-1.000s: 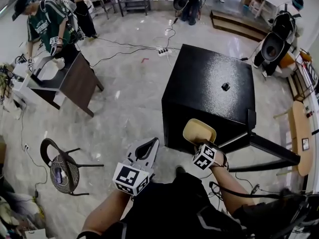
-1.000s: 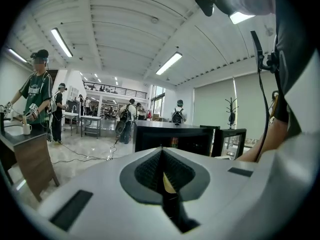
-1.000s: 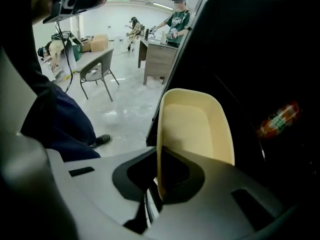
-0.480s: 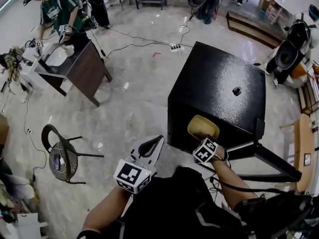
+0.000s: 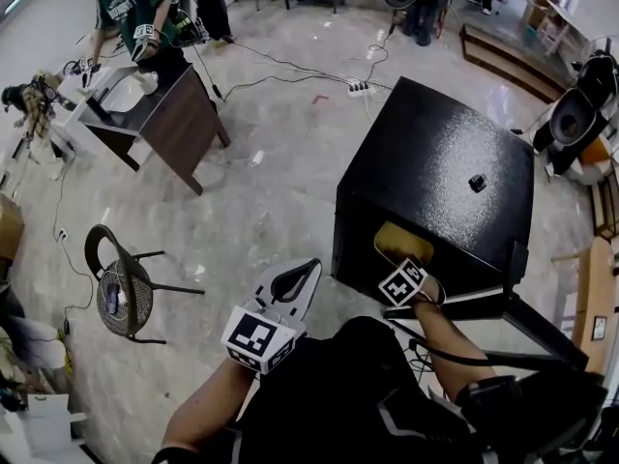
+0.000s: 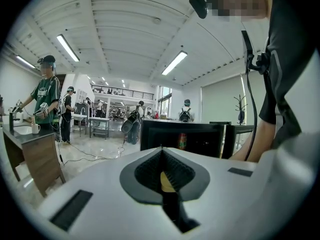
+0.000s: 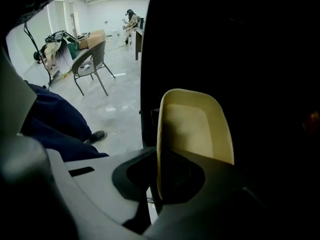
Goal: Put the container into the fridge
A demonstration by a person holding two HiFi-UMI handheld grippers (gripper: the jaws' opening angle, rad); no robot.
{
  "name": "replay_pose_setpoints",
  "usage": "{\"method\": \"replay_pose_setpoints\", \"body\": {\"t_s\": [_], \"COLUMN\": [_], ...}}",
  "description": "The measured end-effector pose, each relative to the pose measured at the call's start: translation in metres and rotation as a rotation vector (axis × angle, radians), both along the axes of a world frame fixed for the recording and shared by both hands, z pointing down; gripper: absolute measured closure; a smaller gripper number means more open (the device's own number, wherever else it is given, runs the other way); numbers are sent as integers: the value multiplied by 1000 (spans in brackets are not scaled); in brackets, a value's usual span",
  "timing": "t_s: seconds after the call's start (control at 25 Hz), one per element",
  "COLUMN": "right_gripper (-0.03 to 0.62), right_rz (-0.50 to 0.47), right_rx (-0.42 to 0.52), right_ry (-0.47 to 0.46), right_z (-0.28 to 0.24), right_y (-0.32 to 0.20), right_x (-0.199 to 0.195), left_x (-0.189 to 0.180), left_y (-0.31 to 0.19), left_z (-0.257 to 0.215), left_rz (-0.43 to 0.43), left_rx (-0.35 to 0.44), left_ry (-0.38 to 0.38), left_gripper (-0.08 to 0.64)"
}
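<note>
A tan, shallow container [image 5: 399,243] is clamped by its rim in my right gripper [image 5: 399,261], which is shut on it. The container sits at the open front of the black fridge [image 5: 435,153], partly under the fridge's top edge. In the right gripper view the container [image 7: 195,131] stands on edge against the dark fridge interior, with the right gripper [image 7: 159,180] pinching its near rim. My left gripper [image 5: 304,271] hangs shut and empty to the left of the fridge; the left gripper [image 6: 161,151] faces the fridge [image 6: 180,138].
The fridge door [image 5: 527,317] swings open to the right. A small black object [image 5: 476,183] lies on the fridge top. A chair [image 5: 121,293] stands at left, and a dark desk [image 5: 169,114] with a person [image 5: 131,8] at far left. Cables run across the floor.
My right gripper has carried the container forward from in front of the fridge into its opening. The left gripper has barely moved.
</note>
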State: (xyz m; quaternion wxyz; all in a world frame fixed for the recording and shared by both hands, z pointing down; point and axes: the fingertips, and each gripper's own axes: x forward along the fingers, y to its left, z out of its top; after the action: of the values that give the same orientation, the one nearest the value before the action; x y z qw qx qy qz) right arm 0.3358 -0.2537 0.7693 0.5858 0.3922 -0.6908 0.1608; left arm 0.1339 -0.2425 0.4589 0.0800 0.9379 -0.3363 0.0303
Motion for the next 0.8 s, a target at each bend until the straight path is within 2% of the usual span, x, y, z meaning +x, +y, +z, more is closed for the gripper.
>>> {"method": "replay_pose_setpoints", "body": {"t_s": [0.32,0.8], "right_gripper": [574,574], "right_rz": [12,39], "right_rx": [11,0], "right_ry": [3,24], "right_z": [9,22], "right_y": [-19,-37], "right_x": [11,36], "left_x": [11,0], "left_y": [2,6], "left_z": [7,17], "left_rz": [34,-32], "left_rx": [12,-4], "left_ry": [18,26], "left_gripper": [552,552]}}
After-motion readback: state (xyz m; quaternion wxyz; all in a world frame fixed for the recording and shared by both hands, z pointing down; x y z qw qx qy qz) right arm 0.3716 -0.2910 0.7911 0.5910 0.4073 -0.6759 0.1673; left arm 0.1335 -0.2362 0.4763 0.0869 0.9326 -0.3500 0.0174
